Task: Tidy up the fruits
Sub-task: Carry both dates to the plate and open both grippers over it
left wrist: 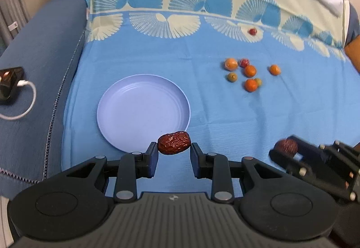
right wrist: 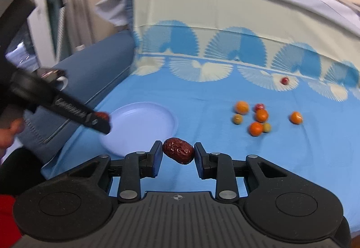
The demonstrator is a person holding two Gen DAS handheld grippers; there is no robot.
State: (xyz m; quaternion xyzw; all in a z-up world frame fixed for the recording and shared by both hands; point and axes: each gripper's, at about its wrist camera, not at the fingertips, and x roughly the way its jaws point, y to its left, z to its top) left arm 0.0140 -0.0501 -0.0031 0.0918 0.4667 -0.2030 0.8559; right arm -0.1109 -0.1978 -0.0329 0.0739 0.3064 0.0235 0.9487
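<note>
Each nearly closed claw pinched a wrinkled red date: the left gripper (left wrist: 174, 150) held one date (left wrist: 174, 143), the right gripper (right wrist: 178, 153) another (right wrist: 178, 150), above the blue cloth (left wrist: 202, 104) by the empty plate's (left wrist: 144, 110) near rim. Delivery likely awaited: reaching over the plate and releasing, other fruits (left wrist: 249, 71) remaining toward the cloth's far edge.

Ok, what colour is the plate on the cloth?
Pale lavender-blue plate, plain with faint concentric rings; clearest in the left wrist view.
</note>
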